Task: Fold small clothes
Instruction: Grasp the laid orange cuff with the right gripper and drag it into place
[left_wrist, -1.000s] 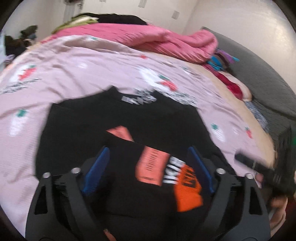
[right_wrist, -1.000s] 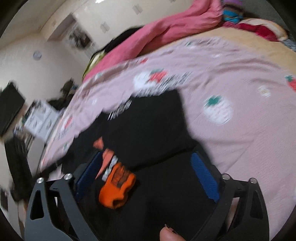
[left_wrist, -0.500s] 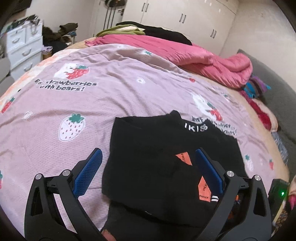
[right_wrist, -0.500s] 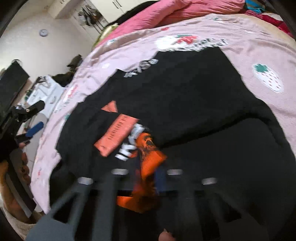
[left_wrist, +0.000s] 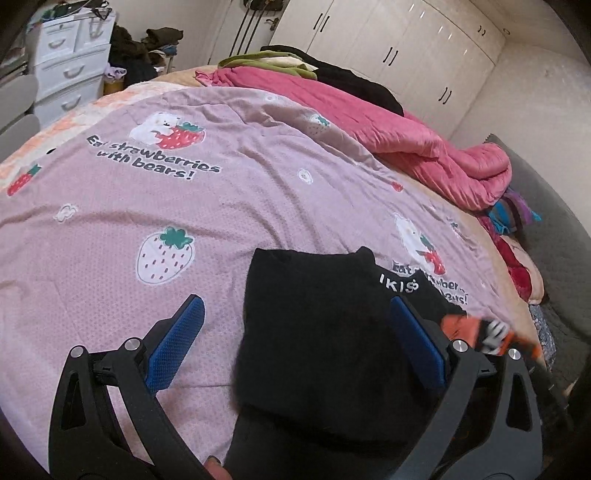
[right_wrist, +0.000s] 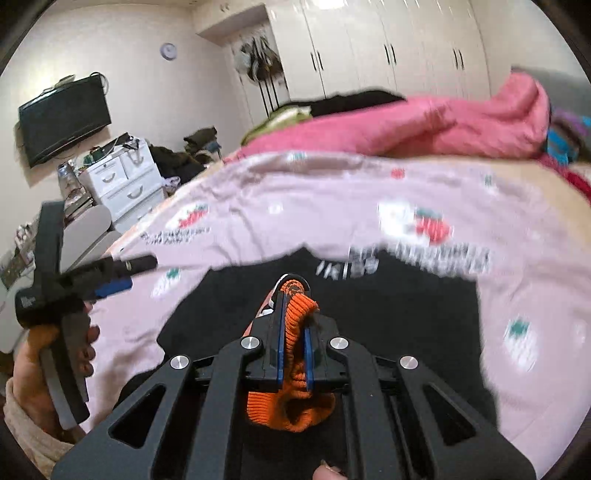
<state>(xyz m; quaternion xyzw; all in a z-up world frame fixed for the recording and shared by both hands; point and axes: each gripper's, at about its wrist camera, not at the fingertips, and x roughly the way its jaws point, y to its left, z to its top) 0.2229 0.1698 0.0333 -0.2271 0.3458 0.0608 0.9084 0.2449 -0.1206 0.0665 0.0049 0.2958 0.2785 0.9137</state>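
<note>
- The black sweater (left_wrist: 317, 332) lies on the pink bedspread (left_wrist: 184, 206) at the near side of the bed, its collar with white lettering pointing to the far side.
- In the left wrist view the left gripper (left_wrist: 295, 343) hangs over the sweater's left part with its blue-padded fingers (left_wrist: 177, 341) spread wide and nothing between them.
- The left finger is above bare bedspread just beside the sweater's edge; the right finger is above the black cloth.
- In the right wrist view the right gripper (right_wrist: 293, 343) has its fingers pressed together on the orange knit cuff (right_wrist: 295, 321) of the sweater.
- The cuff sticks up past the fingertips and bunches out in a fold nearer the camera, below the pads.
- The same cuff (left_wrist: 480, 328) shows blurred at the right edge of the left wrist view.
- The left gripper (right_wrist: 110, 273) shows at the left of the right wrist view, held in a hand (right_wrist: 44, 354) with dark nails.
- A pink quilt (left_wrist: 406, 147) is heaped along the far side of the bed.
- A white set of drawers (left_wrist: 70, 74) stands at the far left, and white wardrobes (left_wrist: 388, 48) line the far wall.
- A dark television (right_wrist: 64, 118) hangs on the wall at the left.
</note>
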